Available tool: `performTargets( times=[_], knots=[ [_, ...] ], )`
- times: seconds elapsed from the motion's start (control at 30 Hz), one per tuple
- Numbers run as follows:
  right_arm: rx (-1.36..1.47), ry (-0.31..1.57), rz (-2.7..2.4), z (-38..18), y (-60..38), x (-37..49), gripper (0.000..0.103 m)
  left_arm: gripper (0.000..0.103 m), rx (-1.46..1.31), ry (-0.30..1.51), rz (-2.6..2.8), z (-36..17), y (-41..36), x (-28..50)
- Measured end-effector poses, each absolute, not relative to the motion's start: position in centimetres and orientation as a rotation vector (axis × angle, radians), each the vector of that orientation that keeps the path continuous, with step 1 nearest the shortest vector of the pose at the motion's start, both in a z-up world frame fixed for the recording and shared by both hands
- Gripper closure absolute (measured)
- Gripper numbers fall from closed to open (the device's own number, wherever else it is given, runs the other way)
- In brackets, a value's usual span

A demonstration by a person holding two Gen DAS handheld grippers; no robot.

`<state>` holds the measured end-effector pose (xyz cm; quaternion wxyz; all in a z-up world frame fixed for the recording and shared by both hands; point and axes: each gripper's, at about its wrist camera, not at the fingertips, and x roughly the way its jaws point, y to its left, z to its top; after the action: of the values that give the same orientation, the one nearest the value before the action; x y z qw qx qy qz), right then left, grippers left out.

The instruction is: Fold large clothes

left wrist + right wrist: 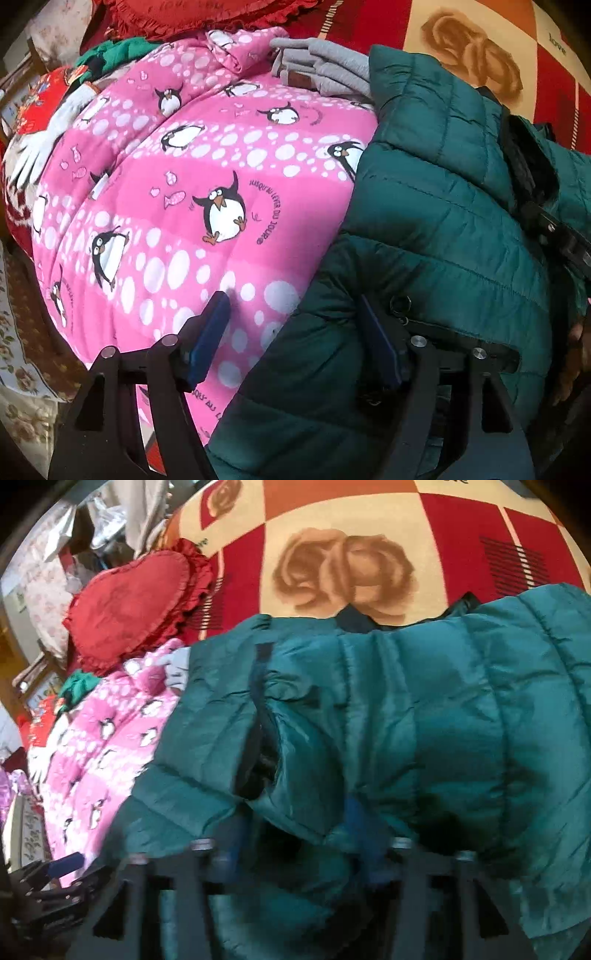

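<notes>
A bed covered by a red and cream rose-print blanket point(343, 546) forms the surface; the teal puffer jacket point(424, 709) is heaped at its near right, overlapping the pink penguin fleece point(192, 177) on the left. The left gripper point(295, 332) is held apart, the jacket's edge lying between its fingers, not yet pinched; the right gripper point(295, 834) is blurred and half buried in padding, so its state cannot be told. A firm pinch on the hem is judged best before folding; open room is seen far and right, while the red heart cushion point(133, 605) and grey folded garment point(321, 70) crowd the far left.
</notes>
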<state>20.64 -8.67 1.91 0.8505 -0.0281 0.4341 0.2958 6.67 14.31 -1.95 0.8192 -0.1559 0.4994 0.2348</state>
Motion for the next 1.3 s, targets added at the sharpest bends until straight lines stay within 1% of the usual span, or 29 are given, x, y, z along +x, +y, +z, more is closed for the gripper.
performTargets(
  times=[0.2, 0.33, 0.4, 0.5, 0.53, 0.57, 0.6, 0.63, 0.67, 0.77, 0.8, 0.83, 0.87, 0.9, 0.93, 0.97, 1.0, 1.13, 1.3],
  knots=[
    [-0.17, 0.836, 0.459, 5.0, -12.2, 15.9, 0.016, 0.03, -0.319, 1.043, 0.434, -0.8, 14.1, 7.1],
    [-0.249, 0.811, 0.238, 5.5, -17.2, 12.5, 0.016, 0.03, -0.325, 0.963, 0.27, 2.5, 12.7, 9.1],
    [-0.24, 0.83, 0.153, 5.1, -19.7, 11.6, 0.016, 0.03, -0.33, 0.922, 0.151, 4.0, 11.5, 10.7],
    [-0.112, 0.94, 0.125, 3.1, -23.5, 11.2, 0.016, 0.03, -0.373, 0.873, -0.026, 5.4, 9.5, 14.1],
    [-0.077, 0.964, 0.14, 2.3, -24.1, 11.2, 0.016, 0.03, -0.383, 0.868, -0.057, 5.5, 9.0, 15.2],
    [-0.041, 0.994, 0.154, 1.5, -24.8, 11.4, 0.012, 0.03, -0.4, 0.87, -0.089, 5.4, 8.4, 16.5],
    [-0.007, 1.007, 0.163, 1.3, -25.4, 11.7, 0.01, 0.03, -0.414, 0.878, -0.114, 5.1, 7.8, 17.9],
    [0.02, 0.998, 0.168, 1.4, -25.8, 11.9, 0.01, 0.03, -0.426, 0.893, -0.131, 4.6, 7.4, 19.3],
    [0.019, 0.997, 0.166, 1.4, -25.7, 12.1, 0.01, 0.03, -0.439, 0.912, -0.135, 4.1, 7.1, 20.5],
    [-0.028, 1.011, 0.176, 0.9, -24.9, 12.8, 0.0, 0.03, -0.408, 0.983, -0.131, 1.9, 5.6, 23.7],
    [-0.042, 1.014, 0.171, 0.8, -24.7, 12.8, 0.0, 0.03, -0.395, 1.012, -0.117, 1.0, 5.4, 24.4],
    [-0.054, 1.014, 0.166, 0.7, -24.5, 12.8, 0.0, 0.032, -0.395, 1.016, -0.098, 0.5, 5.3, 24.6],
    [-0.057, 1.014, 0.165, 0.7, -24.5, 12.9, 0.0, 0.044, -0.403, 0.999, -0.089, 0.6, 5.4, 24.4],
    [-0.054, 1.014, 0.167, 0.6, -24.5, 12.9, 0.0, 0.065, -0.426, 0.979, -0.104, 0.8, 5.6, 24.1],
    [-0.049, 1.015, 0.169, 0.6, -24.6, 12.9, 0.0, 0.075, -0.439, 0.975, -0.127, 1.0, 5.7, 23.8],
    [-0.043, 1.017, 0.172, 0.5, -24.7, 13.0, 0.0, 0.081, -0.433, 0.971, -0.13, 1.4, 5.8, 23.6],
    [-0.04, 1.018, 0.174, 0.5, -24.8, 12.9, 0.0, 0.085, -0.416, 0.955, -0.12, 1.9, 6.0, 23.3],
    [-0.035, 1.022, 0.175, 0.5, -24.7, 12.6, 0.0, 0.085, -0.406, 0.864, -0.087, 5.0, 8.6, 21.3],
    [-0.031, 1.034, 0.175, 0.5, -24.4, 12.4, 0.0, 0.085, -0.445, 0.781, -0.001, 7.8, 15.1, 20.0]
  ],
)
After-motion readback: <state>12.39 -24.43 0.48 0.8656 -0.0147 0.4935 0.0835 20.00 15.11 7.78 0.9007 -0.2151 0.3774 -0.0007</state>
